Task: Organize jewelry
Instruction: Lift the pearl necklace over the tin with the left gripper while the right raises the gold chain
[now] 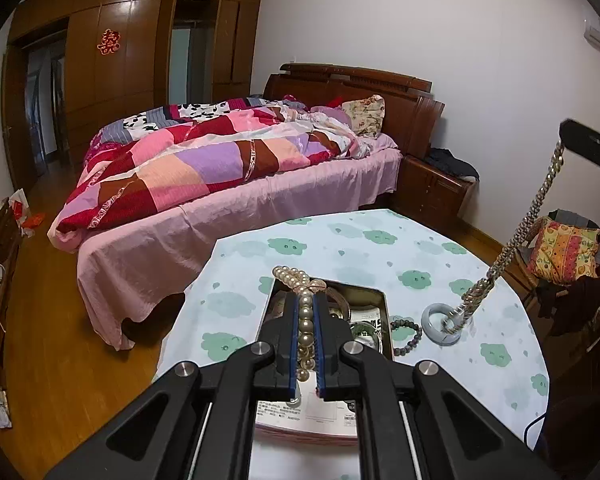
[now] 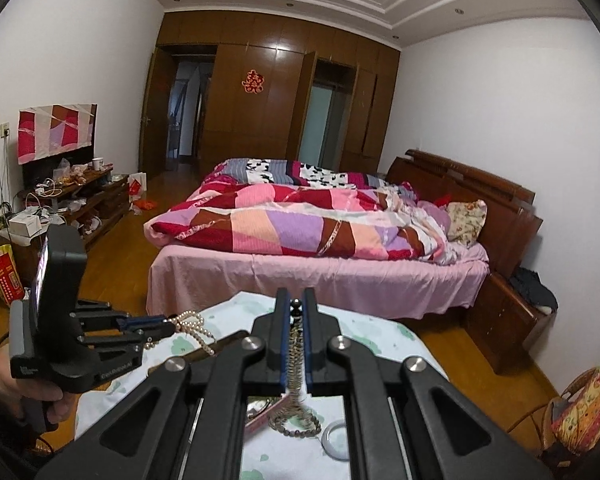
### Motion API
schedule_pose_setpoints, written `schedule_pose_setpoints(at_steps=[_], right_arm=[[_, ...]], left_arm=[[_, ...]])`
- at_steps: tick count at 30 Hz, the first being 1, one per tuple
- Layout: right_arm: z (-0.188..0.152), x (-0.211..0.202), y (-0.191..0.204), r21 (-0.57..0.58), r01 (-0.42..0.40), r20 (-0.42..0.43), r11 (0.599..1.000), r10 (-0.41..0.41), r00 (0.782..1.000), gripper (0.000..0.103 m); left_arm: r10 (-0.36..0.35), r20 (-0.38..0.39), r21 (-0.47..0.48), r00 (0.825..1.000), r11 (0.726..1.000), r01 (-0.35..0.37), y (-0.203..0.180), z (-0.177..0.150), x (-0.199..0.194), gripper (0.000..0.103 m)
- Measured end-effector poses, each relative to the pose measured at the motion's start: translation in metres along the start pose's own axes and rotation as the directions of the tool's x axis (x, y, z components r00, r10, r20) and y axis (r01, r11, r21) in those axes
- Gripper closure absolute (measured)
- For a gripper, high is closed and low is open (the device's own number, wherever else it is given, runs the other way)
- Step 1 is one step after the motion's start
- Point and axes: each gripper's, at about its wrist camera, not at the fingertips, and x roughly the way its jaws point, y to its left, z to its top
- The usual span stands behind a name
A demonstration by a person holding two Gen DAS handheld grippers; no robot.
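My left gripper [image 1: 307,300] is shut on a pearl necklace [image 1: 305,320], whose beads run between the blue pads and loop out past the tips above an open metal tin [image 1: 374,300] of jewelry. In the right wrist view the left gripper [image 2: 168,326] shows at left, pearls [image 2: 196,330] dangling from it. My right gripper [image 2: 296,308] is shut on a silver chain [image 2: 294,356]. The chain [image 1: 516,236] hangs from high at the right down to the table, its lower end by a pale blue-grey ring [image 1: 440,324]. A dark bead bracelet [image 1: 408,338] lies beside the tin.
The round table [image 1: 340,248] wears a white cloth with green clouds. A booklet [image 1: 300,420] lies at its near edge. A bed [image 1: 220,184] with a patchwork quilt stands beyond, a wicker chair with a cushion [image 1: 564,248] to the right, and a cluttered TV stand [image 2: 80,196] along the left wall.
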Motion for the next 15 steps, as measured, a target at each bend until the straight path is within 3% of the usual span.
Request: schedule_pose_setpoints(at_steps=[15], right_arm=[[0.018, 0.006, 0.023, -0.026, -0.043, 0.035, 0.999, 0.044, 0.998, 0.096]], left_arm=[[-0.003, -0.011, -0.009, 1.000, 1.000, 0.003, 0.003, -0.001, 0.001, 0.097]])
